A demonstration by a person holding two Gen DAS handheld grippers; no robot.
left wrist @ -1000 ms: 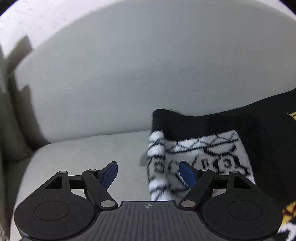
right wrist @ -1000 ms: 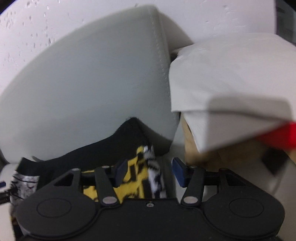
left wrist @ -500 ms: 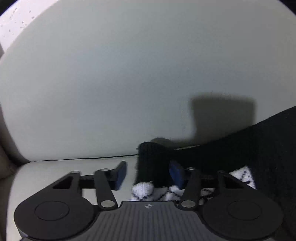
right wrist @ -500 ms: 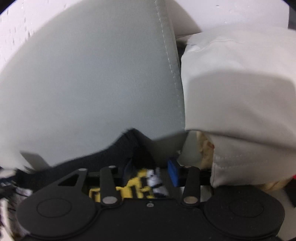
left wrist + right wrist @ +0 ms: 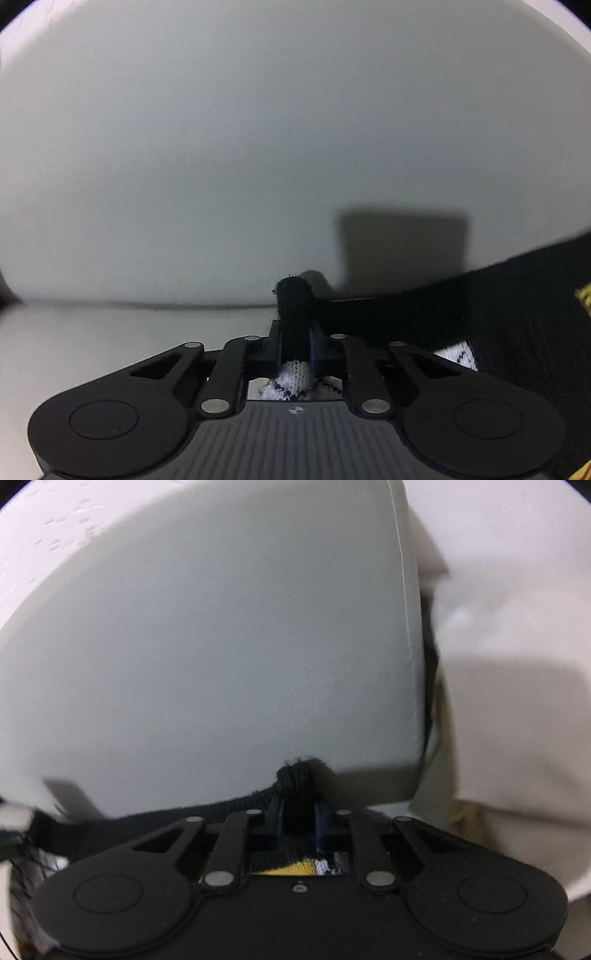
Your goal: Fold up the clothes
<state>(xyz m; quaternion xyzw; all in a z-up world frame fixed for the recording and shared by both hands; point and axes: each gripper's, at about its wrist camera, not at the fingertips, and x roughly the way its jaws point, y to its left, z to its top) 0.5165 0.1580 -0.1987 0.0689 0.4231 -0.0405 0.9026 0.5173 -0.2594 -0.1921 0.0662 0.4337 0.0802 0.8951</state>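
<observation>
A black knitted garment (image 5: 480, 314) with white-and-black and yellow patterned parts lies on a grey sofa. My left gripper (image 5: 295, 332) is shut on its black hem at the left corner; white patterned knit shows under the jaws. My right gripper (image 5: 299, 812) is shut on the hem at the right corner; the black edge (image 5: 184, 810) stretches off to the left, and yellow knit shows below the jaws. Most of the garment is hidden by the gripper bodies.
The grey sofa backrest (image 5: 258, 147) fills both views close ahead, with the seat cushion (image 5: 92, 332) at lower left. A white cloth-covered pile (image 5: 517, 664) stands right of the right gripper. A white wall (image 5: 55, 535) is behind.
Both grippers moved forward onto the garment's black hem and closed on it. They were open one second ago and part closed half a second ago. The backrest now looms closer.
</observation>
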